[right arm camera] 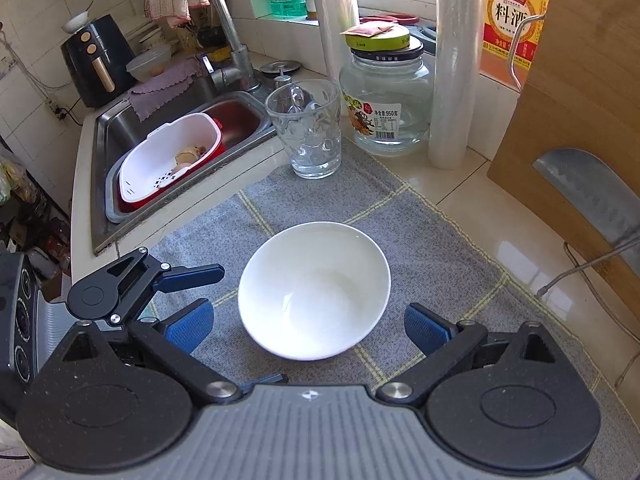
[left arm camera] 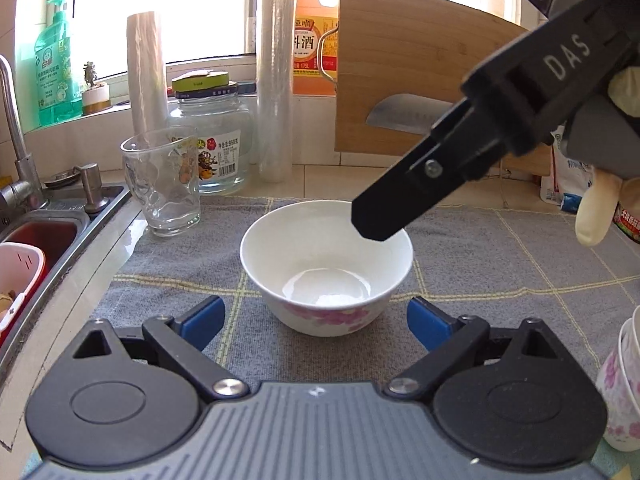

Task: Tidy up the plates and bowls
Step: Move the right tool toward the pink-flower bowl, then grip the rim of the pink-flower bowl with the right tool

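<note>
white bowl point(left arm camera: 326, 268) with pink floral print on its outer wall, shown at the centre of both views, standing upright and empty on a grey checked mat point(left arm camera: 500, 264). the left gripper point(left arm camera: 316, 322) is seen at the lower edge of the left wrist view with its blue pads spread wide on either side of the bowl, nothing between them touched. the right gripper point(right arm camera: 306, 326) is shown likewise spread in the right wrist view, the bowl lying between its pads but apart from them; in the left wrist view its dark finger hangs over the bowl's far rim. the bowl appears glazed ceramic: it is judged stiff, moderately heavy, smooth enough to slip, and liable to chip if knocked. the thin rim is judged the best hold, one pad inside and one outside the wall. a drinking glass point(right arm camera: 306, 130) and a glass jar point(right arm camera: 386, 96), at upper centre of the right wrist view, stand near enough to be struck. further printed bowls point(left arm camera: 624, 392) are partly visible at the right edge of the left wrist view.
</note>
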Action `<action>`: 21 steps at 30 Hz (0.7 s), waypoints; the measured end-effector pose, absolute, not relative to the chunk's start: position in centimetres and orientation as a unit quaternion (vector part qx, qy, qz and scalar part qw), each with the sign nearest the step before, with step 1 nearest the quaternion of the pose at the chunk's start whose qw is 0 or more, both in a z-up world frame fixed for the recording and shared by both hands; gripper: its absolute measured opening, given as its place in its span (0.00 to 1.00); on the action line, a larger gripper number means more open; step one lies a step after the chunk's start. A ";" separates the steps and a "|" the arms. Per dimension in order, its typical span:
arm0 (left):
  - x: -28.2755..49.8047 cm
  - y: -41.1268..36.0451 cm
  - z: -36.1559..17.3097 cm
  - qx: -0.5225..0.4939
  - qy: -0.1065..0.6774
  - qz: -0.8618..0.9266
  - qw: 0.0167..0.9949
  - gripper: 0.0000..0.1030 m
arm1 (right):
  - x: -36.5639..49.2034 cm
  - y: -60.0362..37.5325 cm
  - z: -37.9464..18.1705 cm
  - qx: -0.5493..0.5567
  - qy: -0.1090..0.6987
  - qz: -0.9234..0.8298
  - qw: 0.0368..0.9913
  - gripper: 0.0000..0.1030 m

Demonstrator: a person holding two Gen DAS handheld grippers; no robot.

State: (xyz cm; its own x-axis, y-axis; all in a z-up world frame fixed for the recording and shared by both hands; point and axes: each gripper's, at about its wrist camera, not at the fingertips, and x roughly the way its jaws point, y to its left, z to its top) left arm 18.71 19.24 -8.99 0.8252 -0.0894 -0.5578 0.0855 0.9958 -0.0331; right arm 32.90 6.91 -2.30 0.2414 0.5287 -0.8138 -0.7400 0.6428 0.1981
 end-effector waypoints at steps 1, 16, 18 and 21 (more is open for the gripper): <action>19.0 19.3 -9.2 -0.005 0.292 -0.045 0.955 0.94 | 33.6 7.2 -2.7 -0.114 0.468 0.404 0.778 1.00; 21.1 19.1 -10.2 -0.007 0.291 -0.069 0.954 0.91 | 37.6 8.7 -5.7 -0.103 0.493 0.406 0.762 0.81; 21.2 19.0 -10.2 -0.005 0.289 -0.071 0.955 0.90 | 37.7 8.9 -5.8 -0.102 0.493 0.411 0.760 0.78; 21.3 18.8 -10.1 0.000 0.287 -0.071 0.955 0.90 | 37.8 9.1 -6.0 -0.108 0.496 0.412 0.757 0.72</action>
State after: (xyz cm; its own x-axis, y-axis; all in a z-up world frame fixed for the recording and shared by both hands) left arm 21.32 18.85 -10.13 0.8255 -0.1350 -0.5481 0.1350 0.9900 -0.0405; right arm 37.83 9.08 -6.03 0.1688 0.5155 -0.8401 -0.7302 0.6379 0.2447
